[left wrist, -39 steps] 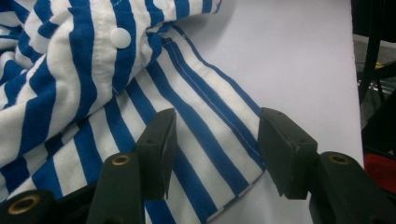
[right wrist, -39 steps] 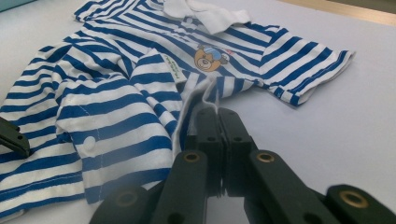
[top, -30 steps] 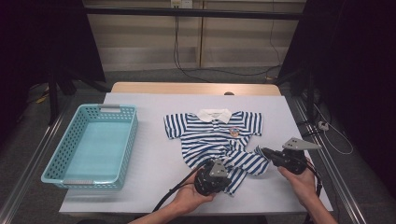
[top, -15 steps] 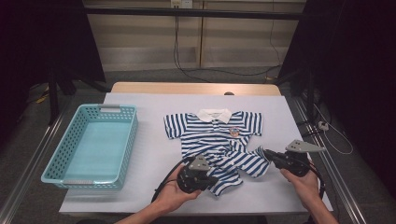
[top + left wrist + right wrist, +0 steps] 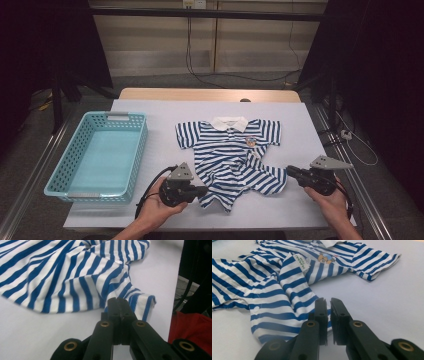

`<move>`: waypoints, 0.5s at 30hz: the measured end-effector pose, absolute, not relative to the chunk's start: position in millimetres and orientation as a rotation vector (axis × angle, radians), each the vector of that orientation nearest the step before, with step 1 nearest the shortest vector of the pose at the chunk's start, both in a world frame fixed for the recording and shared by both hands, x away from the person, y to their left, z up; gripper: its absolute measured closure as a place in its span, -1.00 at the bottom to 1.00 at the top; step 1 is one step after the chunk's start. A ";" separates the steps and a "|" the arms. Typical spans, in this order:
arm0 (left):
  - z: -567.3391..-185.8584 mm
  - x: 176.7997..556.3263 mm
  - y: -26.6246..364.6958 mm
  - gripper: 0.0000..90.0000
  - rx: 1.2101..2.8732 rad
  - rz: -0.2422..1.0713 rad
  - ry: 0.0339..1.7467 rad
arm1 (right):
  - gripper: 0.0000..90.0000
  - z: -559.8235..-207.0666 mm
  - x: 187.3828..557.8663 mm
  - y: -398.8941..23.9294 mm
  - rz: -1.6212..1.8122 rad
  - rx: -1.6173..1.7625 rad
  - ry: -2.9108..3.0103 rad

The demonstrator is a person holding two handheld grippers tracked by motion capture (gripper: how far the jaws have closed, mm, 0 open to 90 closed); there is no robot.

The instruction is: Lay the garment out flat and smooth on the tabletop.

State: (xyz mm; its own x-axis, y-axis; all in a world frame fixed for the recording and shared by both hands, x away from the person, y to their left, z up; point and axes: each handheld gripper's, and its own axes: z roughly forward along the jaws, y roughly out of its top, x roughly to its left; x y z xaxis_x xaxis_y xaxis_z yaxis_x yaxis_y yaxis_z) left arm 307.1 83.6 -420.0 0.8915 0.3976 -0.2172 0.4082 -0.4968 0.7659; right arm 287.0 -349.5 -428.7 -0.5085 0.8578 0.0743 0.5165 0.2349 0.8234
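Left gripper (image 5: 204,190) jaws pressed together, nothing between them, tips at the lower-left hem of the striped shirt (image 5: 232,157). Right gripper (image 5: 291,171) jaws have just been opening, a narrow gap now, no cloth in it (tips just beside the crumpled right hem). Shirt lies rumpled on the white tabletop (image 5: 165,150), collar away from the person. Teal basket (image 5: 59,172) well left.

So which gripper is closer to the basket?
Left. The left gripper sits just right of the basket, at the shirt's lower left hem. The right gripper is across the shirt, at its lower right corner.
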 end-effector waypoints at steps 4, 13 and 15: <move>-421.7 307.3 91.6 1.00 2.123 -0.001 0.595 | 0.77 -423.8 280.4 -347.8 1.227 1.212 2.124; -412.6 307.2 66.1 0.72 2.071 -0.014 0.549 | 0.75 -420.8 267.6 -300.1 1.278 0.987 2.355; -414.6 304.5 54.1 0.73 2.102 -0.037 0.515 | 0.78 -423.1 267.5 -291.2 1.269 0.951 2.416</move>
